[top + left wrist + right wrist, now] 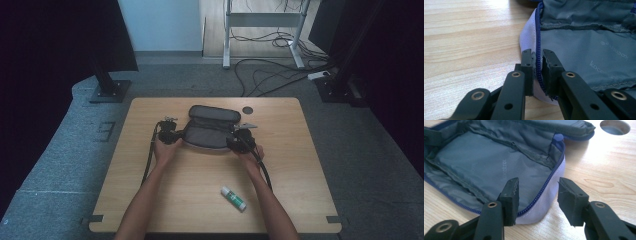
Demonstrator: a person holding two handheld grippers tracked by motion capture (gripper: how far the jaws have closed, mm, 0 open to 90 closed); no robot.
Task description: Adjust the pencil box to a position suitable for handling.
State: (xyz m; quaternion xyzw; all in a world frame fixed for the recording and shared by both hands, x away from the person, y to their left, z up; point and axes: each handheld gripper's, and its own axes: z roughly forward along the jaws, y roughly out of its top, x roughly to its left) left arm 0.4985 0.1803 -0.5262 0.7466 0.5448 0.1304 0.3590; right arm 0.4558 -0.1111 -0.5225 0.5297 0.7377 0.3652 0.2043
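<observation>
Pencil case point(212, 127) lies unzipped, flap back, at the centre of the high view on the table point(165, 200). My left gripper point(537, 60) is nipped tight on its zipper edge point(538, 37), lower middle of that view. My right gripper point(537, 192) straddles the opposite rim, jaws half apart, pads not yet pressing. If I pinch off-centre, I'd judge the thin lining bunches or the rim slips out. Glue stick point(234, 198) lies well apart, lower right.
</observation>
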